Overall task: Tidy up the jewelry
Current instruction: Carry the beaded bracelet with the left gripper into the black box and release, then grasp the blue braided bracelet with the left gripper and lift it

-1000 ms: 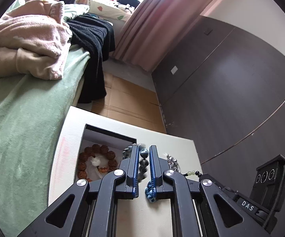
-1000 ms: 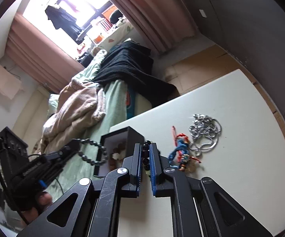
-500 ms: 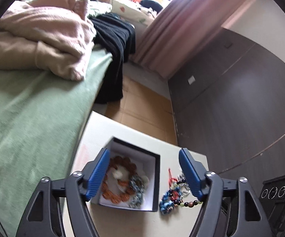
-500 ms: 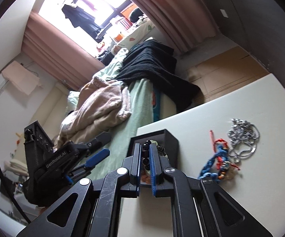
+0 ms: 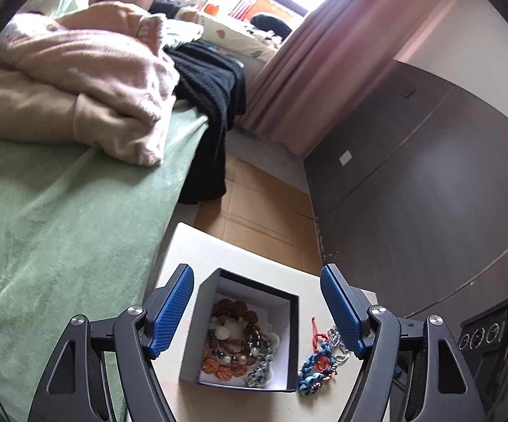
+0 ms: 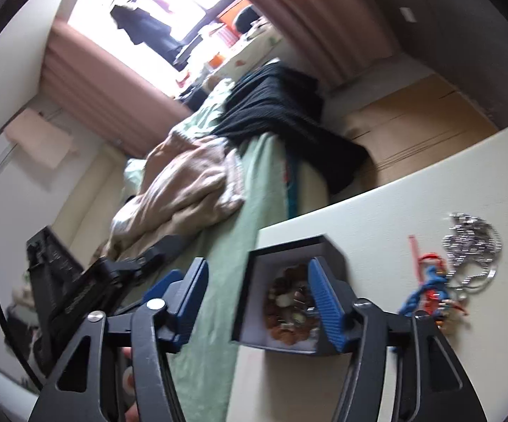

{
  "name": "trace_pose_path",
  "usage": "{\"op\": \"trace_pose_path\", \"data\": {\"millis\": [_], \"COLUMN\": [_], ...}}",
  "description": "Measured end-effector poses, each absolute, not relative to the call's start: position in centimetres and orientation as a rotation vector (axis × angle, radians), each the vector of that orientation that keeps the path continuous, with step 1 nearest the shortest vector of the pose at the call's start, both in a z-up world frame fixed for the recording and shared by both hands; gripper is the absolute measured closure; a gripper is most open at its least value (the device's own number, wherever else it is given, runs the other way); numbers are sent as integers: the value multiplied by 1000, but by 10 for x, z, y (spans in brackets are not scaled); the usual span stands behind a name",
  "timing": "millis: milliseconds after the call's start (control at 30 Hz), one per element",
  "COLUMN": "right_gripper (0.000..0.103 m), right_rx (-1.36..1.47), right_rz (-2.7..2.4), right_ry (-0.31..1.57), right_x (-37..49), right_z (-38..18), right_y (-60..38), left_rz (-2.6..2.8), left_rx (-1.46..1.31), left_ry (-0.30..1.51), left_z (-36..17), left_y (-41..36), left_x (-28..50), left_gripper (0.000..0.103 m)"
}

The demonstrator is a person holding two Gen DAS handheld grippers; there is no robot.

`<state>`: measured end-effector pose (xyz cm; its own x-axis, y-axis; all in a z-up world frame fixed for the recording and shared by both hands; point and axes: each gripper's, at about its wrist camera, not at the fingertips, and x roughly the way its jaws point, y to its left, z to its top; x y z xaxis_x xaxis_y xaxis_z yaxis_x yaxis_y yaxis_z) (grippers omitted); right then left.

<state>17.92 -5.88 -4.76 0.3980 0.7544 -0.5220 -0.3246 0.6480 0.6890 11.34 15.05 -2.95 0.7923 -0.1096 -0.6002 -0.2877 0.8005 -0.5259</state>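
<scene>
Sitting on the bench, the box of beads lies between the wide, empty jaws of both grippers, left and right, with loose bracelets just beside it.

Surface: white, flat, rectangular top; stands just beside the bed, its far edge toward the cardboard-covered floor.

Items lying directly on it:
- Black box, open top, white lining, near the bed-side edge. Inside: a pile of beaded bracelets, brown, dark and pale beads mixed together.
- Blue braided cord with red thread, just beside the box on the side away from the bed.
- Silver chain, coiled in a loose heap, touching or overlapping the far end of the cord; exact contact cannot be told.

Right wrist view is motion-blurred; same layout visible there.
</scene>
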Motion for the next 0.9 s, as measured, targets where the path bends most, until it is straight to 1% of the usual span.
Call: {"op": "trace_pose_path", "data": {"millis": [100, 400, 633, 900], "right_gripper": [41, 40, 40, 40], "right_rx": [556, 555, 591, 540], "right_rz": [697, 563, 481, 360], "right_ry": [954, 935, 940, 970], "right_x": [181, 173, 169, 163], "right_z": [-51, -47, -48, -54], "right_y": [-77, -136, -173, -199], "left_rz": [92, 23, -65, -119], "left_rx": [-632, -548, -449, -330], "left_ry": [649, 676, 750, 836], "left_z": [-27, -25, -33, -47], "left_y": [141, 98, 56, 13], "left_x": [112, 116, 125, 124], "left_gripper": [28, 28, 28, 28]}}
